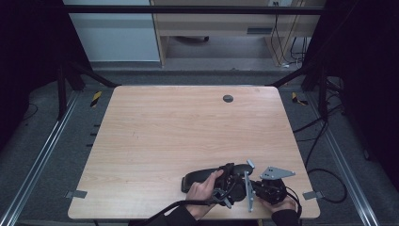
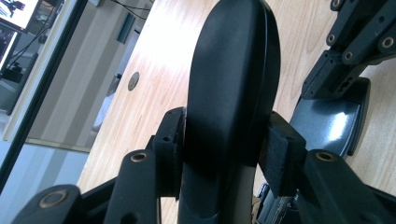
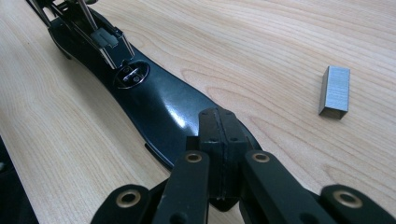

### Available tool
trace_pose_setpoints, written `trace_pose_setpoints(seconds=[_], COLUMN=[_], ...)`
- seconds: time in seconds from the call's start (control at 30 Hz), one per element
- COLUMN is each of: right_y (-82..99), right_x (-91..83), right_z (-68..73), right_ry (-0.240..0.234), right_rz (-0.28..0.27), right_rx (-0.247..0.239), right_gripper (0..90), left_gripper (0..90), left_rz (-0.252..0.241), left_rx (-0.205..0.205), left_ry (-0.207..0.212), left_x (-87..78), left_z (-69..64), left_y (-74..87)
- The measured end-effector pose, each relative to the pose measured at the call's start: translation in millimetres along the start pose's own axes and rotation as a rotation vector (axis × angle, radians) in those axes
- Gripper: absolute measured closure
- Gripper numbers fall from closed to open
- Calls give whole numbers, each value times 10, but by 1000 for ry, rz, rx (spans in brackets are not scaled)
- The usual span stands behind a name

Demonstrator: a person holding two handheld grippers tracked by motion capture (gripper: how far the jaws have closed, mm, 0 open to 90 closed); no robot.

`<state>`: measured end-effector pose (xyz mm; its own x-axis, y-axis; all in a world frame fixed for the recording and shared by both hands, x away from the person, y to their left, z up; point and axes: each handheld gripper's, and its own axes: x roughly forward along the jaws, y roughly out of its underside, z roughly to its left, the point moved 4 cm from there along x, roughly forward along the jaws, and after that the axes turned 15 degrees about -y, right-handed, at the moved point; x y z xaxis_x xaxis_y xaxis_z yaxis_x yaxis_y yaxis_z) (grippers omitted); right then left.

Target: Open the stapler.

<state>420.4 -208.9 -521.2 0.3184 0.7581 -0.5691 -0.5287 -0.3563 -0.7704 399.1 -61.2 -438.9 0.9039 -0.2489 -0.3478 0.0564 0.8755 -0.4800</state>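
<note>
Left gripper (image 2: pixel 224 158) clamps stapler top arm (image 2: pixel 233 79); right gripper (image 3: pixel 219 154) closed, pinning stapler base (image 3: pixel 159 107) near tabletop's near edge. Risk: arm slips, snaps shut.

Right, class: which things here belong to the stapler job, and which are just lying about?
In the job: stapler top arm, clamped in the left tongs; stapler base, at the shut right tongs; block of staples on the table.
Lying about: grey grommet in the tabletop; striped tape on the floor.
</note>
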Motion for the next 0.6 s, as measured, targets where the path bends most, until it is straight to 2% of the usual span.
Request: trace_pose_setpoints(seconds=[0.17, 0.3, 0.37, 0.6], right_y=[-1, -1, -1, 0], right_x=[-7, -5, -1, 0], right_z=[-5, 10, 9, 4], right_ry=[-9, 4, 6, 4], right_rz=[-2, 9, 9, 4], right_rx=[22, -8, -14, -8], right_gripper=[900, 900, 900, 900], left_gripper=[549, 550, 550, 551], left_rz=[-3, -5, 0, -13], left_rx=[-9, -13, -3, -50], left_ry=[-6, -7, -7, -11], left_x=[-14, -17, -21, -36], left_z=[23, 26, 35, 65], left_y=[4, 6, 9, 14])
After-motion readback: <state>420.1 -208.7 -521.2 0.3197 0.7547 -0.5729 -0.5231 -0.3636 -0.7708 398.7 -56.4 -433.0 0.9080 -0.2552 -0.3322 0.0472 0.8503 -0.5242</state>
